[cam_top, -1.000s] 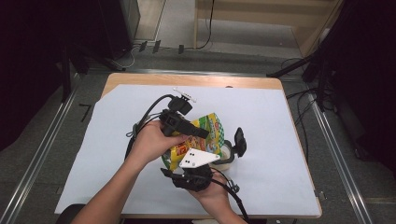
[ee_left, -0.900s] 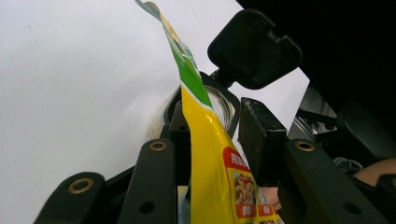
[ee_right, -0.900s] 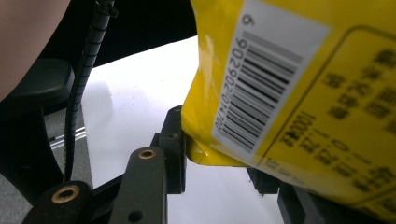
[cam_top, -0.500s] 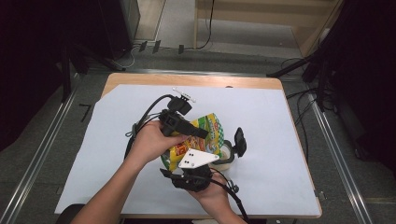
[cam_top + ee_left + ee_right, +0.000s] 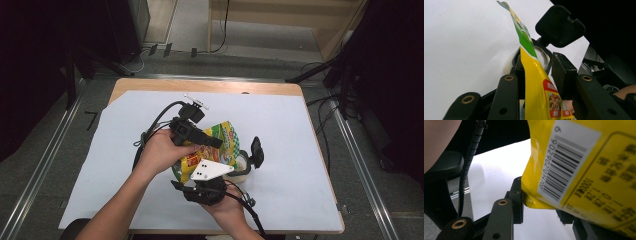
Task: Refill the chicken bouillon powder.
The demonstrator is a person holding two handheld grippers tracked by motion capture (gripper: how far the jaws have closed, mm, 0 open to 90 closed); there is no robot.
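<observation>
High view: yellow pouch [image 5: 212,145] is held above the jar [image 5: 243,163] on the bench [image 5: 300,150], clamped by left tool [image 5: 212,142] and right tool [image 5: 227,170]. Pouch mouth is best kept centred over the jar.

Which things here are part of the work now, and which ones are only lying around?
In the work:
- snack bag, between both grippers' jaws
- jar, open, beside the bag
- left gripper
- right gripper

Just around:
- white sheet on the table
- cables on the floor behind
</observation>
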